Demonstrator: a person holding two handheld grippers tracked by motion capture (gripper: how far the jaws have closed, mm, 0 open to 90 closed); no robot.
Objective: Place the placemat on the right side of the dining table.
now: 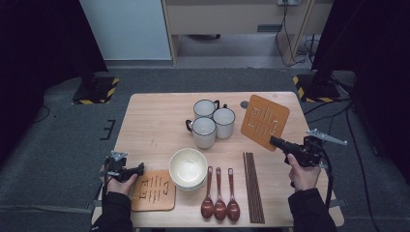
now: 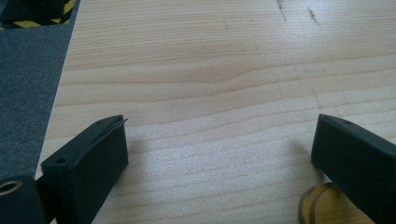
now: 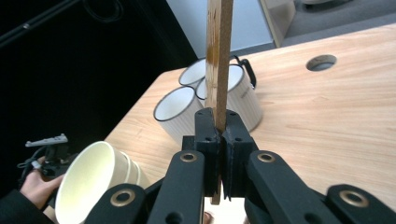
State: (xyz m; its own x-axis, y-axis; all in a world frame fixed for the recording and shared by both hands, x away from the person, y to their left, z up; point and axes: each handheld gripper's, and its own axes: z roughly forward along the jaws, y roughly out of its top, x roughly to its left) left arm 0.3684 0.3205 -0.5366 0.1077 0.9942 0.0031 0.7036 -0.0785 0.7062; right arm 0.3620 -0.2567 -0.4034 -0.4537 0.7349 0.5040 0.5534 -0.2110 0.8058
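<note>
Cork mat (image 1: 264,121), orange-brown with cut-out slots, held clear of the table (image 1: 154,121) at its far right, tilted with the face toward the camera. Its lower right edge sits pinched between the jaws of the right gripper (image 1: 273,140). In the right gripper view the mat (image 3: 218,56) stands edge-on as a thin vertical board rising straight up from the clenched jaws; both pads press flat on its two faces, and a short stub of the mat pokes out below them.

Taking the held mat as landmark: three white mugs (image 1: 210,121) stand clustered just to its left, a round hole (image 1: 244,104) in the tabletop shows at its upper left corner. Dark chopsticks (image 1: 254,186) lie near, below it. Three brown spoons (image 1: 220,195) lie left of the chopsticks, then stacked cream bowls (image 1: 188,168). A second cork mat (image 1: 153,191) lies flat, well apart, at the near left.

Left gripper (image 1: 140,169) rests at that second mat's left edge, jaws released and wide apart over bare wood, nothing between them.
</note>
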